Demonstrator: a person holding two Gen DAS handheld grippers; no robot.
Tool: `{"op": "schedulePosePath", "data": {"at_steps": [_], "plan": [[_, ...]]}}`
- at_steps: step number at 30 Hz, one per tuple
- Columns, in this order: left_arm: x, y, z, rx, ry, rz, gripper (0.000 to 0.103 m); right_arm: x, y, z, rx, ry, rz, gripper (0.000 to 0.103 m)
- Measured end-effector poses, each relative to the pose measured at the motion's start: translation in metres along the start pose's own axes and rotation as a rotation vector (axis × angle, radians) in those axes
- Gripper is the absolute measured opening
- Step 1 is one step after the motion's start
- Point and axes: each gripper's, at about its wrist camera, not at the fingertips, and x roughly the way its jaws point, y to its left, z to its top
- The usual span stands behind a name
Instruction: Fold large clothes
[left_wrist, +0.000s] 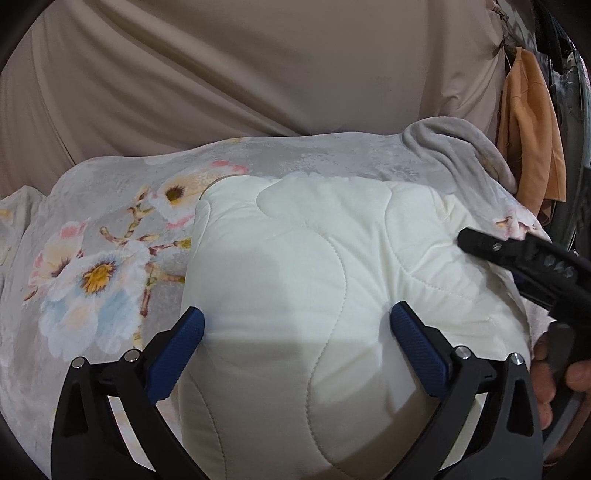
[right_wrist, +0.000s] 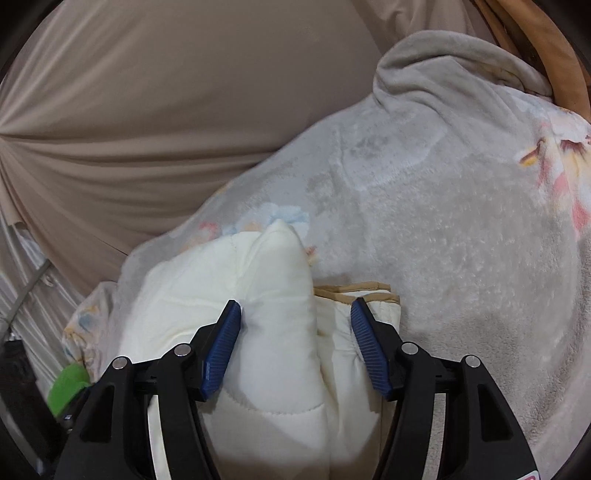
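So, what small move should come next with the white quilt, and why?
Probably close the right tool on the raised fold of the white quilt: its fingers already straddle that fold but stand apart. The left tool is open too.

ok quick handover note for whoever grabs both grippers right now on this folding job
Left gripper: fingers spread wide over the top of the cream quilted comforter, gripping nothing.
Right gripper: fingers open around a bunched fold of the comforter at its tan-trimmed edge, not closed on it.
The comforter lies in a puffy folded bundle on the grey floral blanket.
Done: it is gathered into rough folds.
Left: probably square up the tan edges, flatten the bundle, and make any final fold.
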Motion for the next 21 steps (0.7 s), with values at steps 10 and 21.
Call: {"op": "schedulePosePath", "data": {"at_steps": [10, 21], "plan": [[0.000, 0.002, -0.006, -0.001, -0.026, 0.001, 0.098, 0.005, 0.026, -0.008, -0.153, 0.021, -0.015, 0.061], [-0.008, 0.013, -0.003, -0.047, -0.049, -0.083, 0.098, -0.039, 0.045, -0.003, -0.151, -0.111, 0.047, 0.007]]}}
